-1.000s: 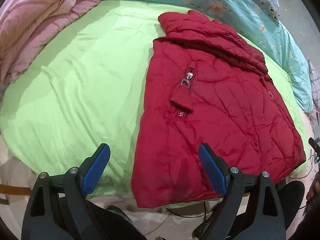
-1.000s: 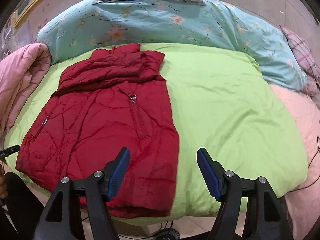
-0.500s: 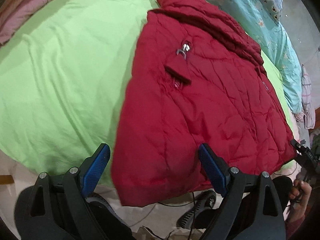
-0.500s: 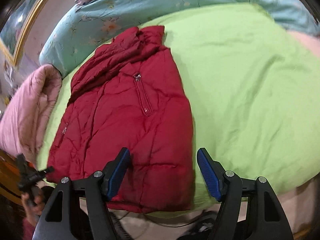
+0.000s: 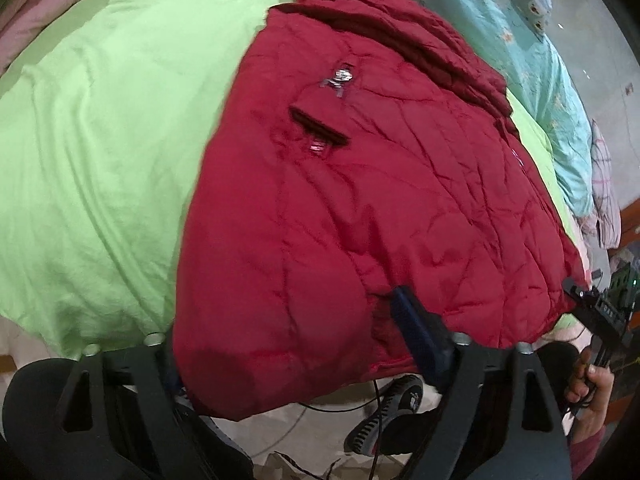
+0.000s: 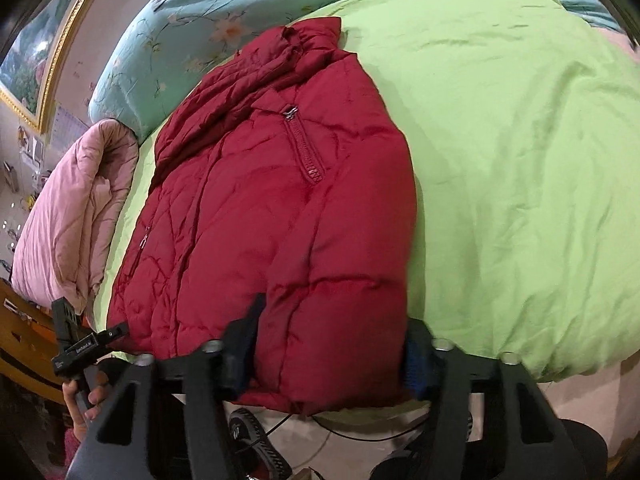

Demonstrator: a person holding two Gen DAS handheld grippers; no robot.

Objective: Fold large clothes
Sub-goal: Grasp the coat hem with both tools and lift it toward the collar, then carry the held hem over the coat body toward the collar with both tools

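The red quilted puffer jacket (image 5: 360,208) lay flat on the lime-green bedsheet (image 5: 100,140), collar toward twelve o'clock, hem hanging over the bed edge at six o'clock. Your left gripper (image 5: 288,344) had just been closing around one hem corner, your right gripper (image 6: 328,344) around the other. In both views the padded fabric bulged between the blue pads, so each looked clamped on the hem, though one pad of each pair was buried in cloth.

You risked a shallow bite: slick, puffy fabric could slip out on the lift, leaving one corner behind and skewing the fold.

The right wrist view showed a pink folded quilt (image 6: 68,216) at nine o'clock and a gold-framed picture (image 6: 44,52) at ten. The left view showed a plaid cloth (image 5: 604,184) at three o'clock instead.
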